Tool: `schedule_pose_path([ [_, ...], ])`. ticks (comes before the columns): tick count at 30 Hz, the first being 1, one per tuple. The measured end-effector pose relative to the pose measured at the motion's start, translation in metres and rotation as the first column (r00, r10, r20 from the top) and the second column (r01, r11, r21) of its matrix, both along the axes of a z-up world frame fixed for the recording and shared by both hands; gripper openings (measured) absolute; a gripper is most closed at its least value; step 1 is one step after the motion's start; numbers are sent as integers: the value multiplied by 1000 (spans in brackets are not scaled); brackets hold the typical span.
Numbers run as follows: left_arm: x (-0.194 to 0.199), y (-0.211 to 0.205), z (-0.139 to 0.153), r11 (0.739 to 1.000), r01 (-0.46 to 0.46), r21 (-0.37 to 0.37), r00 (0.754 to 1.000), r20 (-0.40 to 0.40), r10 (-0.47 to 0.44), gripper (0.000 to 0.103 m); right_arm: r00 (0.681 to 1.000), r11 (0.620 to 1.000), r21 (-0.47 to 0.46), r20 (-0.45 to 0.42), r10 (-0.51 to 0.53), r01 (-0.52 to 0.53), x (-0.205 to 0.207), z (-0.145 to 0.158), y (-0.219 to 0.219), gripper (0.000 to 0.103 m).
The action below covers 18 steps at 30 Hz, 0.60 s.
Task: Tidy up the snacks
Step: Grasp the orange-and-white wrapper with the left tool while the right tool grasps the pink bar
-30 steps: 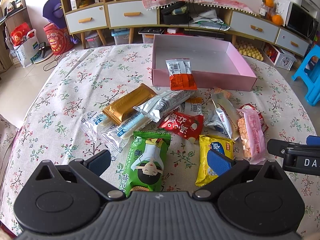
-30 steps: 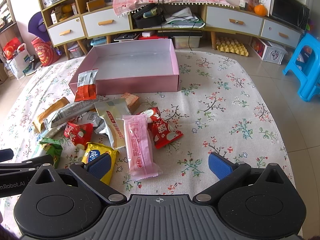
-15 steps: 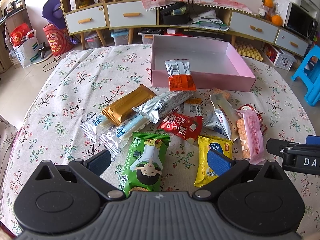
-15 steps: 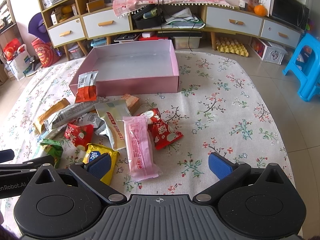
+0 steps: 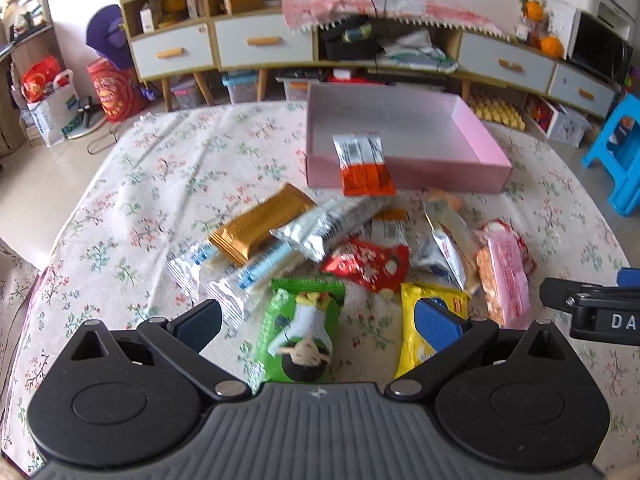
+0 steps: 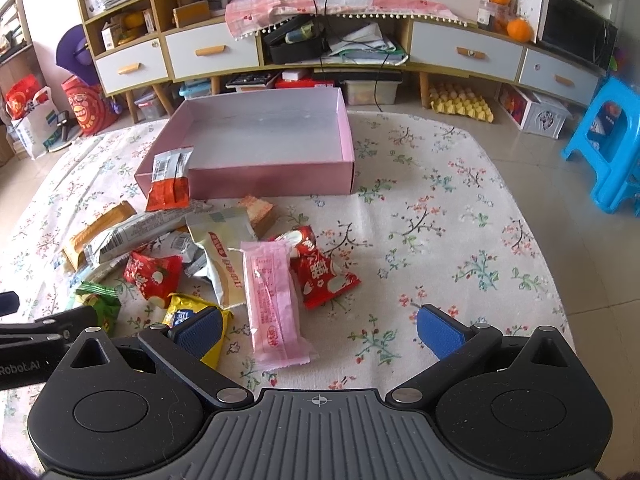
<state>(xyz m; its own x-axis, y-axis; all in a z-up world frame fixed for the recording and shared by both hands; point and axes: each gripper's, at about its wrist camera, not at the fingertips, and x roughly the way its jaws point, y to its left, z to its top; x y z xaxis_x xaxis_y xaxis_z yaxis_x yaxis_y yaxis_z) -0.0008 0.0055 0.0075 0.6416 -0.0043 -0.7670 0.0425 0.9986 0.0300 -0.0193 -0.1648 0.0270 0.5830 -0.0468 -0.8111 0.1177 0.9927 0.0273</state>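
Snacks (image 5: 364, 264) lie heaped just ahead of both wide-open, empty claws (image 5: 316, 320) (image 6: 318, 326).

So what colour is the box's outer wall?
Pink; the box shows it best in the right wrist view.

The left wrist view is motion-blurred, so print on the green packet (image 5: 298, 330) cannot be read. Its near end hides behind the left gripper (image 5: 316, 320). A blue pad covers part of the yellow packet (image 6: 200, 330).
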Motion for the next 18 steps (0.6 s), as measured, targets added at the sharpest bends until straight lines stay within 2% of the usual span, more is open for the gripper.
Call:
schedule_pose_path([
  [2, 1, 0, 0, 1000, -2, 20, 1000, 29, 1, 103, 1000, 1000, -9, 5, 19, -19, 2, 2, 0, 103],
  [7, 11, -1, 4, 995, 74, 67, 996, 39, -77, 103, 998, 998, -13, -21, 59, -59, 11, 6, -1, 103],
  [11, 24, 4, 5, 992, 121, 38, 993, -11, -120, 101, 995, 996, 37, -42, 88, -86, 19, 9, -2, 103],
  [15, 35, 7, 8, 991, 134, 17, 991, -25, -133, 100, 992, 993, 28, -34, 117, -116, 29, 14, 1, 103],
  [18, 48, 10, 10, 991, 126, -35, 991, -37, -127, 100, 993, 991, 74, -31, 111, -109, 37, 14, -3, 103],
])
